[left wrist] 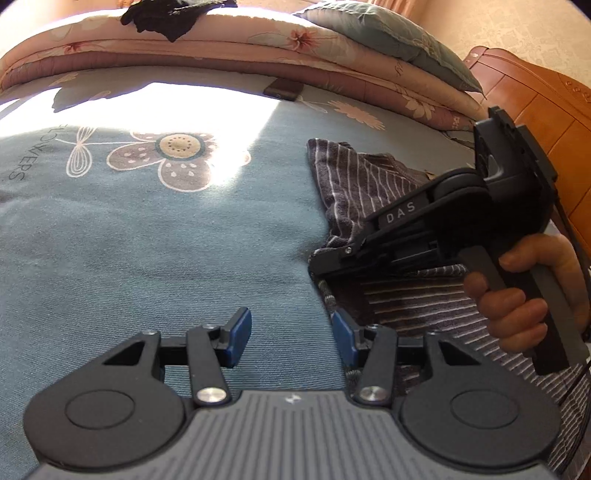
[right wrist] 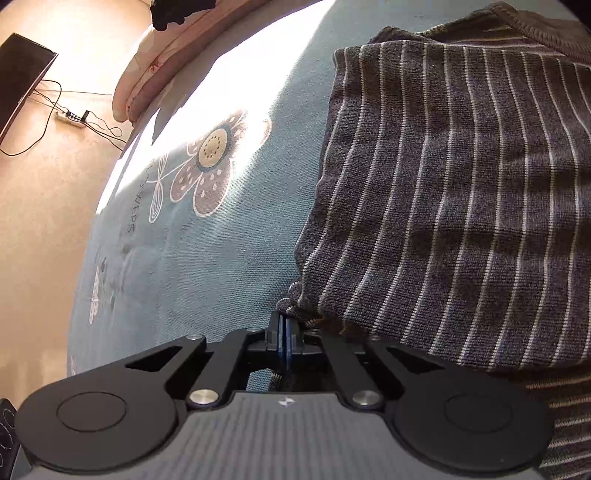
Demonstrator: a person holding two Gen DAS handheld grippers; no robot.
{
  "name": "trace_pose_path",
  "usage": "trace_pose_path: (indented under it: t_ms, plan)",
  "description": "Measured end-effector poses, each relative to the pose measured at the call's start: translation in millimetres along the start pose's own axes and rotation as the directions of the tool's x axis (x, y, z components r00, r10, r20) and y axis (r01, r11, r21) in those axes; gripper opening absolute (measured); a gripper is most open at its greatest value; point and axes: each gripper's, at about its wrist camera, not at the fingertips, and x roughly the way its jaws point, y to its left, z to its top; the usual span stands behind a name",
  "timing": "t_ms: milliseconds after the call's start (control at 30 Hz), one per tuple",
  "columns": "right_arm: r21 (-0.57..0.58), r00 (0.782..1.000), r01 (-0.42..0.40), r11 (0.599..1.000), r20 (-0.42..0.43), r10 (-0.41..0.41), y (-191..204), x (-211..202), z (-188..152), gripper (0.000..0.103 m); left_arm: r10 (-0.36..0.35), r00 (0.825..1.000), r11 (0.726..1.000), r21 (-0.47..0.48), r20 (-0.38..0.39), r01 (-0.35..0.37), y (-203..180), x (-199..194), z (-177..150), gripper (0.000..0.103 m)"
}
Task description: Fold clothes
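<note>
My left gripper (left wrist: 291,338) is hanging over the blue bedsheet (left wrist: 147,240) with its blue pads apart and nothing between them; the right-hand pad is sitting just at the edge of the striped grey garment (left wrist: 369,184), which is lying to that side of it. My right gripper (right wrist: 284,341) is showing its pads pressed together, right at the near left corner of the same garment (right wrist: 443,184); whether any cloth is caught between them I cannot tell, since the folded hem is bunching just beside and behind the tips. From the left camera I am seeing my right hand (left wrist: 524,291) wrapping the black handle, the tool lying across the garment and hiding its middle.

Ahead of the left gripper, sunlight is glaring on a printed flower (left wrist: 173,155). Beyond that a floral quilt (left wrist: 221,44) is lying folded with a dark cloth (left wrist: 166,18) on top, and a grey-green pillow (left wrist: 388,33) is resting by the wooden headboard (left wrist: 535,88). Left of the right gripper, off the bed, a dark screen (right wrist: 22,74) and a power strip (right wrist: 72,118) with cables are sitting on the floor.

The right tool is reading "DAS"; the sheet print is ending in "OWERS".
</note>
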Motion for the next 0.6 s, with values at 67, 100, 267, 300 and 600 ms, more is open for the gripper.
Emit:
trace_pose_path:
  t_ms: [67,100,267,300,600]
  plan:
    - [-0.032,0.999,-0.005,0.999,-0.035,0.004,1.5,2.4,5.6,0.0,-0.074,0.997,0.993,0.09,-0.012,0.075,-16.1,2.5,3.7,0.049]
    - [-0.049,0.998,-0.008,0.999,-0.058,0.005,3.1,4.3,9.5,0.0,-0.104,0.994,0.987,0.123,-0.024,0.106,-22.1,6.4,5.7,0.049]
    - [-0.084,0.974,-0.061,0.995,-0.223,0.04,1.9,13.5,35.0,0.001,-0.195,0.978,0.936,0.283,-0.073,0.207,-50.1,28.8,17.0,0.049]
    - [-0.098,0.967,-0.067,0.993,-0.251,0.04,3.1,15.4,38.9,0.001,-0.205,0.976,0.929,0.299,-0.079,0.219,-53.1,35.0,19.6,0.05]
    - [-0.224,0.957,-0.083,0.971,-0.29,0.015,21.5,-0.1,37.7,0.006,-0.202,0.959,0.967,0.115,-0.197,0.227,-38.3,67.1,29.4,0.055]
